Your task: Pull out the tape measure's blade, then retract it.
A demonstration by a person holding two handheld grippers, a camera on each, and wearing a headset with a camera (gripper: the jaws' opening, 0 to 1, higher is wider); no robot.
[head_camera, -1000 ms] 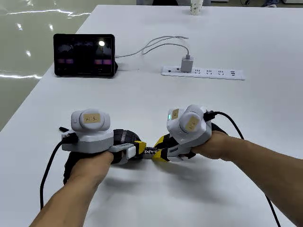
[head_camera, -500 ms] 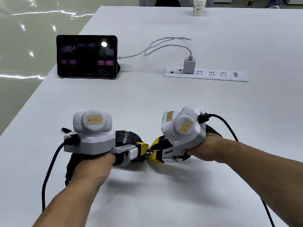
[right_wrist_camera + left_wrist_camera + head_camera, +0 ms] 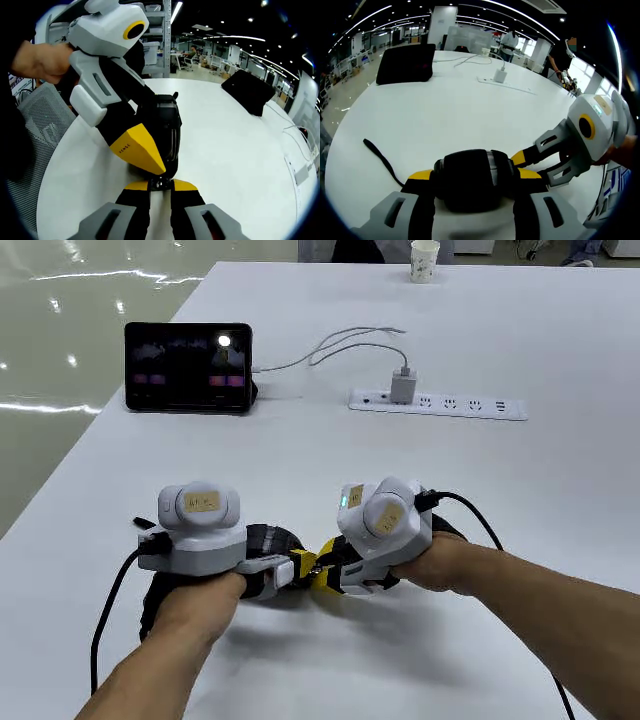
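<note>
Bottom of the left gripper view: left gripper [image 3: 472,176] clamps the black tape measure [image 3: 470,162] across its case, a yellow tip on either side, case low on the white table [image 3: 400,490]. Right gripper [image 3: 161,186] meets it nose to nose, jaws nearly together on what looks like the blade hook [image 3: 161,182] at the case mouth; it's small and dark, so not certain. Blade reads as almost all inside, so probably the pull-out is just starting. To do it well, pin the case firm, draw the right gripper straight back along the blade line without twisting, and pinch tight so the hook can't slip. Wrist strap [image 3: 380,157] trails at left. Upper head view: power strip [image 3: 440,403], tablet [image 3: 188,367], paper cup [image 3: 425,260].
</note>
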